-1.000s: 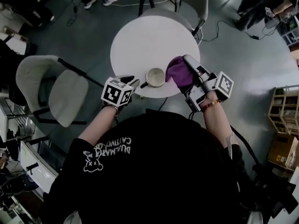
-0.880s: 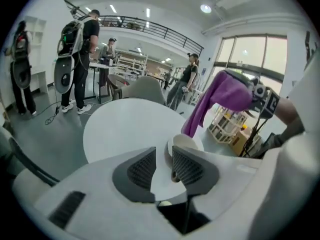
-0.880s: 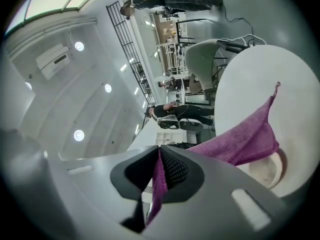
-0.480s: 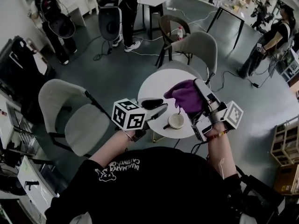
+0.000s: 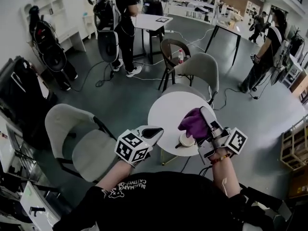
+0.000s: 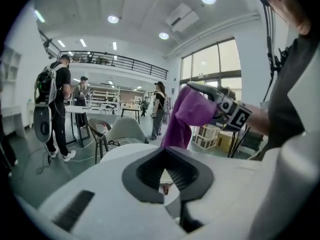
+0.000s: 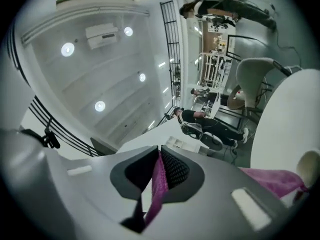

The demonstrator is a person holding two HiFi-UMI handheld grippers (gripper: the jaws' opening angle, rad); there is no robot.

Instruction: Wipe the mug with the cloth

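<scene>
While the cream ceramic mug (image 5: 186, 139) sits on the near right part of the round white table (image 5: 169, 110), its dark handle points left and toward you. The crumpled purple cloth (image 5: 194, 121) hangs right over the mug's far side and hides part of its rim. No view settles whether the fabric actually rests on the mug.

Your right gripper (image 5: 206, 115) reaches in from the near right. Its jaws are clamped on a fold of the cloth, and the rest of the fabric trails from them toward the mug.

Your left gripper (image 5: 152, 131) hovers at the table's near left edge, just left of the mug and apart from it. Its jaws are closing fully, pads meeting with nothing between them. It is aimed across the table toward the cloth.

A pale grey shell chair (image 5: 77, 137) with dark legs stands to the left of the table, near you. A second chair of the same kind (image 5: 202, 69) is drawn up at the table's far side, and a darker chair (image 5: 172, 49) stands beyond it.

Farther off across the grey floor (image 5: 125, 97), a person in dark clothes (image 5: 118, 13) stands at another white table (image 5: 155, 21). A second person (image 5: 267, 52) stands at the far right.
</scene>
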